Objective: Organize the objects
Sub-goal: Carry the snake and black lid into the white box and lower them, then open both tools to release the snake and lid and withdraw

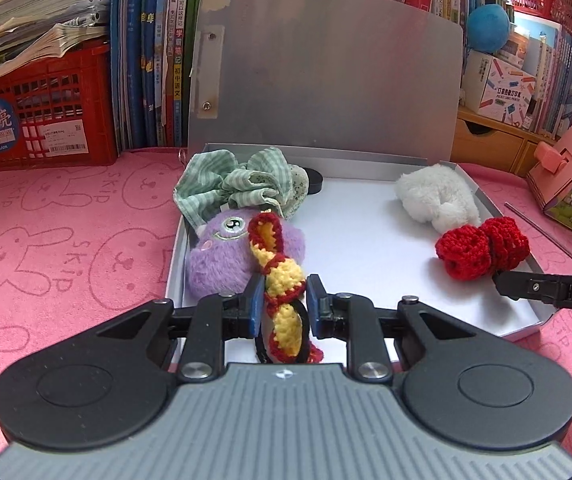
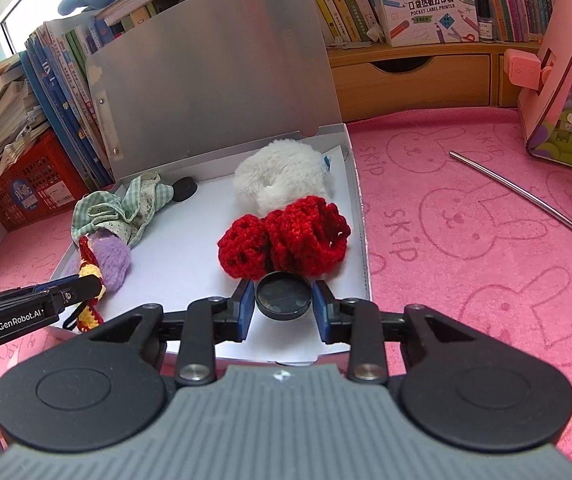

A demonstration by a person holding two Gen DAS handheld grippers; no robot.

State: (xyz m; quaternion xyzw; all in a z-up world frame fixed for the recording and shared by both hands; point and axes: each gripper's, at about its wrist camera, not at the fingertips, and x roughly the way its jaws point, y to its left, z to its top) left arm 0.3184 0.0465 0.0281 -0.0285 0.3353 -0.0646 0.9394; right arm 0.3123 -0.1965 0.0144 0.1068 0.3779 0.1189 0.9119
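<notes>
An open silver box point(image 1: 366, 248) with its lid up lies on the pink mat. In it are a green checked scrunchie point(image 1: 238, 184), a purple plush point(image 1: 222, 256), a white fluffy scrunchie point(image 1: 438, 196), a red crochet scrunchie point(image 1: 482, 252) and a small black disc point(image 1: 314, 182). My left gripper point(image 1: 284, 304) is shut on a yellow and red crochet hair tie point(image 1: 282, 280) over the box's near left part. My right gripper point(image 2: 284, 304) is shut on a round black lid point(image 2: 283, 296) just in front of the red crochet scrunchie point(image 2: 286, 236), over the box's near right part.
Books and a red crate point(image 1: 42, 112) stand behind the box at the left. A pink house-shaped box point(image 2: 566, 80) and a metal straw point(image 2: 526, 196) lie to the right on the pink mat point(image 2: 466, 240). Wooden drawers point(image 2: 414, 80) stand at the back.
</notes>
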